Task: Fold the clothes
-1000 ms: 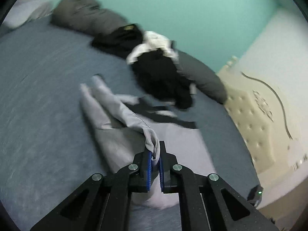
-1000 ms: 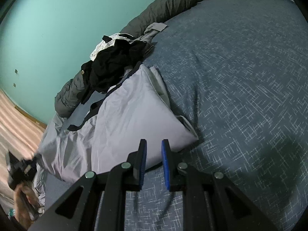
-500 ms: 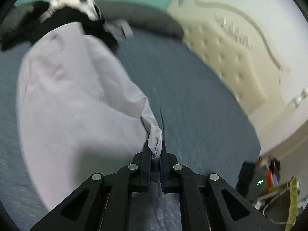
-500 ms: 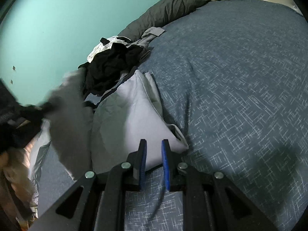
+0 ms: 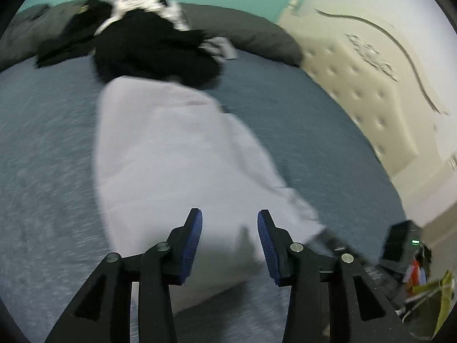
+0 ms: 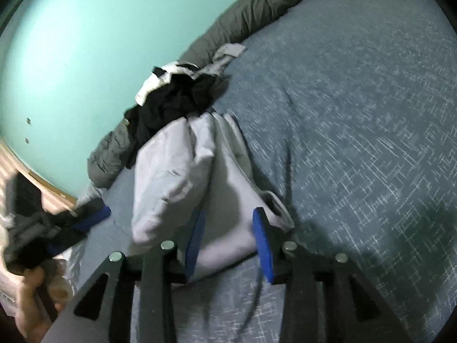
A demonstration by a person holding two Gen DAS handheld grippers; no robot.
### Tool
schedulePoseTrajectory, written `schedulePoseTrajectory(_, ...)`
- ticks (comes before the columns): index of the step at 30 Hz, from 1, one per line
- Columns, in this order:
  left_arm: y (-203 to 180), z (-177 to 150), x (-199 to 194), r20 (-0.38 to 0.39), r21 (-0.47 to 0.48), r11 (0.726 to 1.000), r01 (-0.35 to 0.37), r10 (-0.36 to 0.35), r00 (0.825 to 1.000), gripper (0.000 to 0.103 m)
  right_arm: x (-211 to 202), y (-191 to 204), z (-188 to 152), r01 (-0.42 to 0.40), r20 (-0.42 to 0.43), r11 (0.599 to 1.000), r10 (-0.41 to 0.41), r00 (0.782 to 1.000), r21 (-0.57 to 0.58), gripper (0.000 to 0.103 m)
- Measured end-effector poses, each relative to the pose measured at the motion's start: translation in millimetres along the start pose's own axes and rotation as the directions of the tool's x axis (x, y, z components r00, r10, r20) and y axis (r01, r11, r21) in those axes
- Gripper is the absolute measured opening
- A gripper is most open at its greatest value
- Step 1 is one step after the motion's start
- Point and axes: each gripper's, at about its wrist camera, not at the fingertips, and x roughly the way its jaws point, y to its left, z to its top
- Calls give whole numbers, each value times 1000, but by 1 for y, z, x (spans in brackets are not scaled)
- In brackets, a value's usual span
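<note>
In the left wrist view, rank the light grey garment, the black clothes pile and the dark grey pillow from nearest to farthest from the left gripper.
1. The light grey garment, straight ahead of the open left gripper, reaching between its fingers.
2. The black clothes pile, beyond the garment's far end.
3. The dark grey pillow, behind the pile toward the right, by the headboard.

My view: left tool point(image 5: 230, 240) matte black linkage arms, triangular cutouts, silver pivot screws, ribbed blue pads point(image 5: 192, 243), right tool point(image 6: 228, 243) identical, bare-skinned left hand point(image 6: 37, 300) on handle
</note>
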Motion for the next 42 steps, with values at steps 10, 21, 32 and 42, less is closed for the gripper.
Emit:
schedulePoseTrajectory(10,27,-40,33,-90,19,997,-74,75,993,44,15,35,0,-62,12,994,64,998,-88,45)
schedulePoseTrajectory(21,13,-55,39,-105,86,994,-74,83,991,44,56,24,-9,69,-88,994,-76,993,-82,8)
schedulePoseTrajectory(32,16,-62,40,-118,82,995,-54,63,991,44,46,5,-19,141,-115,988,-147,982,-66,7)
schedulePoseTrajectory(42,24,-62,41,-110,62,994,-84,91,990,44,36,-16,-20,126,-122,991,-119,985,53,8)
